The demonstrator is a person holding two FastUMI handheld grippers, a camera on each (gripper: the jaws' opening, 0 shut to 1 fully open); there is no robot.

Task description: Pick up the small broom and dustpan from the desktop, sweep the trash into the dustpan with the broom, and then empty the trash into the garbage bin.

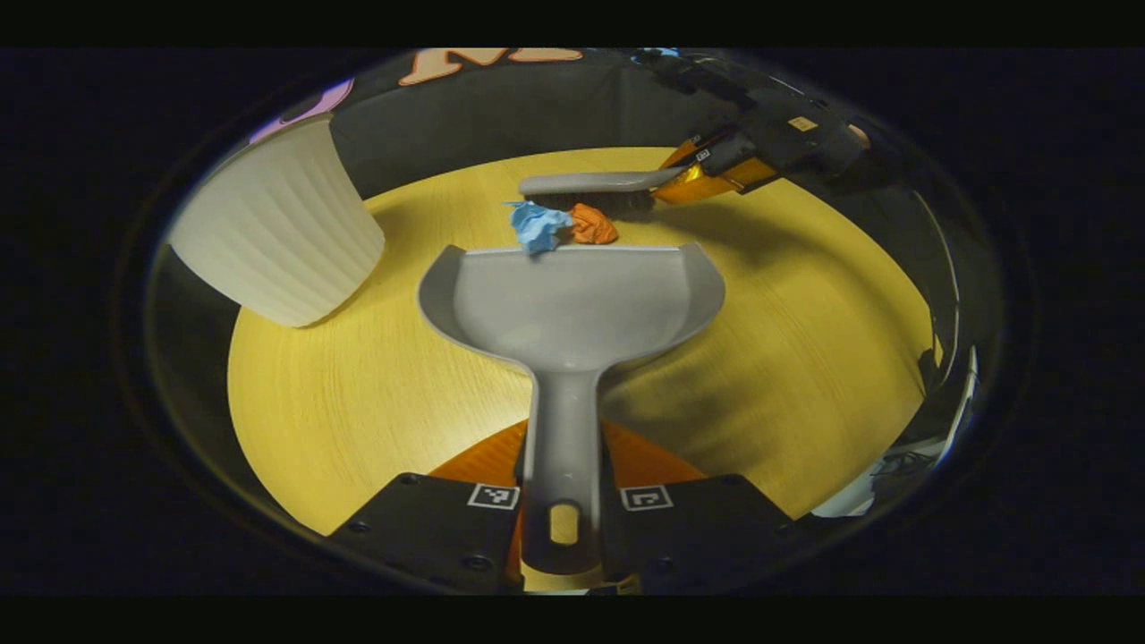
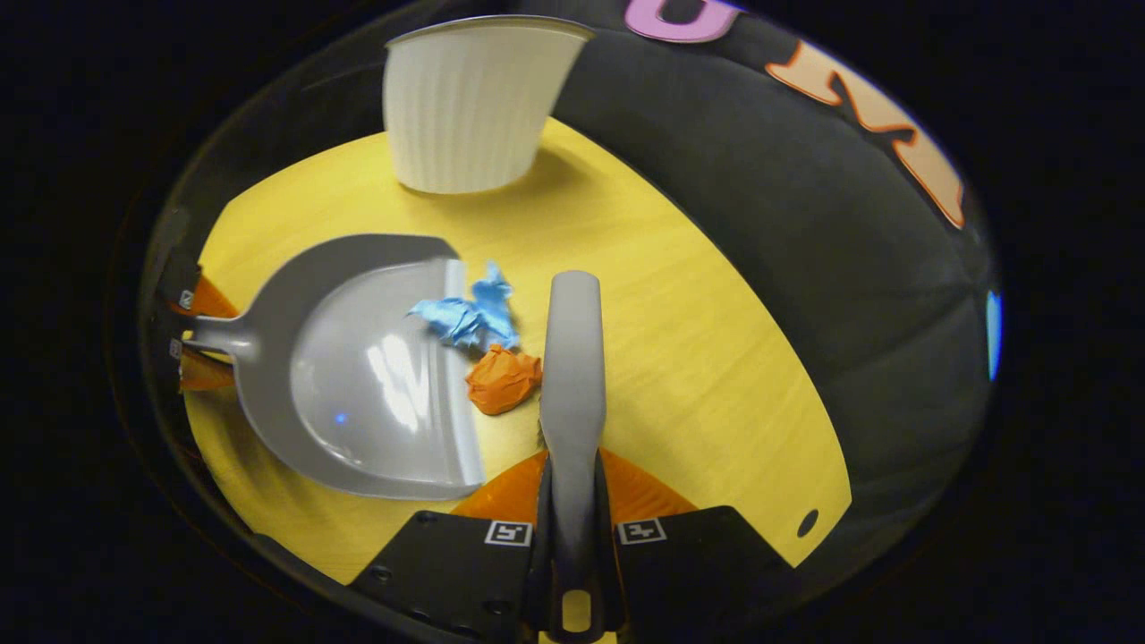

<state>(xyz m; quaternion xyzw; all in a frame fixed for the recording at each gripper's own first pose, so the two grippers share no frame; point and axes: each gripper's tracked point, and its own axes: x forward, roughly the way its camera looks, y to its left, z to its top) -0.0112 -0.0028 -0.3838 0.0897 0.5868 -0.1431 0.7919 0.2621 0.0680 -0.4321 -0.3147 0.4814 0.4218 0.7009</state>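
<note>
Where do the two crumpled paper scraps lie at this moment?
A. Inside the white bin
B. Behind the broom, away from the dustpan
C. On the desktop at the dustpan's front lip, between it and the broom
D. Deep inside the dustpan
C: the blue scrap and orange scrap sit on the desktop between the dustpan lip and the broom.

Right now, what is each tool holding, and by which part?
Left tool: the dustpan, by its handle. Right tool: the broom, by its handle.
</note>
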